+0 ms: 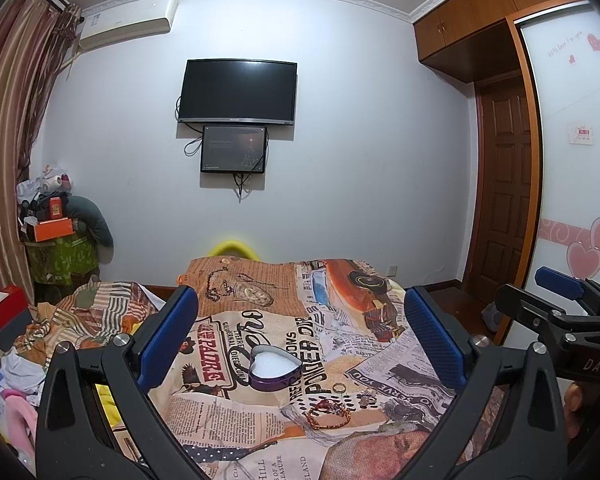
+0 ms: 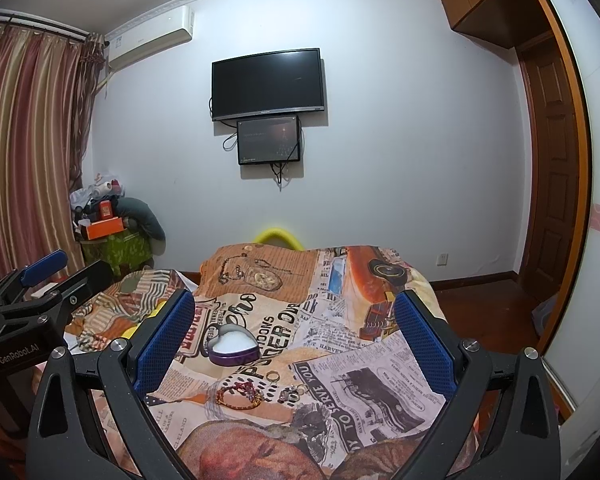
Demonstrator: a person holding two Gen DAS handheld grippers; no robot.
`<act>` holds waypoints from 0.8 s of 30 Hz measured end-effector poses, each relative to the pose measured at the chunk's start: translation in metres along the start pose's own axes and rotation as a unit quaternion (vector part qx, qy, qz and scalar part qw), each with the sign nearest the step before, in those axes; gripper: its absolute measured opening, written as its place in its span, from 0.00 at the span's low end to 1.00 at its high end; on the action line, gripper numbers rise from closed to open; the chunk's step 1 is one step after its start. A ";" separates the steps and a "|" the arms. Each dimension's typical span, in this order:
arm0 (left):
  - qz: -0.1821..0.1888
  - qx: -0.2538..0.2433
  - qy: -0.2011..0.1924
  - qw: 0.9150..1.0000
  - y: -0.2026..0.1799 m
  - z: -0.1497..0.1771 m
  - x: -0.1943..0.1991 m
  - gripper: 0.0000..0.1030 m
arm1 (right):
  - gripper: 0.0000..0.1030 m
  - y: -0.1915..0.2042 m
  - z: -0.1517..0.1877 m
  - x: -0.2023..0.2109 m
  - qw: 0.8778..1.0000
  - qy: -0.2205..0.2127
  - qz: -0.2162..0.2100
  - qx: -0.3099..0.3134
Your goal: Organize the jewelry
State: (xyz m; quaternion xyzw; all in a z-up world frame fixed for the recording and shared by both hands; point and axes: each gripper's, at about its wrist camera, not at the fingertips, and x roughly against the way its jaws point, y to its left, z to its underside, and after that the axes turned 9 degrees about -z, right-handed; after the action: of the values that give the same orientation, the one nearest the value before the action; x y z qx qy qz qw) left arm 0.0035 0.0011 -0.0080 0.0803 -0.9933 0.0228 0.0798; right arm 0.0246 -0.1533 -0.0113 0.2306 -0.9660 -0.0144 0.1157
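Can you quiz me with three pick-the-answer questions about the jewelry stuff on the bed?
1. Where does the gold ring lie?
A) inside the box B) on the printed newspaper-pattern cloth C) in the jaws

2. What colour is the wall of the heart-shaped tin box?
A) purple B) green C) red

3. How do both grippers' jaws stand?
A) shut on a bracelet B) shut, empty C) open, empty

Answers: B, the ring rests on the cloth beside the box. A, its side is purple, with white lining. C, the left gripper and right gripper both gape wide, holding nothing.
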 end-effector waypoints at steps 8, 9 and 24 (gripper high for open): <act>0.002 -0.001 0.001 1.000 0.000 -0.001 -0.001 1.00 | 0.96 -0.001 -0.001 -0.001 1.000 0.001 0.000 0.000; 0.001 -0.001 0.001 1.000 0.000 -0.001 -0.001 1.00 | 0.96 -0.001 -0.001 -0.001 1.000 0.002 -0.001 -0.001; 0.001 -0.001 0.002 1.000 -0.001 -0.001 -0.002 1.00 | 0.96 -0.003 0.000 -0.002 1.000 0.003 -0.001 -0.002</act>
State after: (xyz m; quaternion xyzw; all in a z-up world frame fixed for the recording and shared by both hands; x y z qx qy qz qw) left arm 0.0057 0.0002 -0.0075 0.0794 -0.9932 0.0220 0.0817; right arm 0.0275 -0.1548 -0.0115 0.2316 -0.9654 -0.0161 0.1192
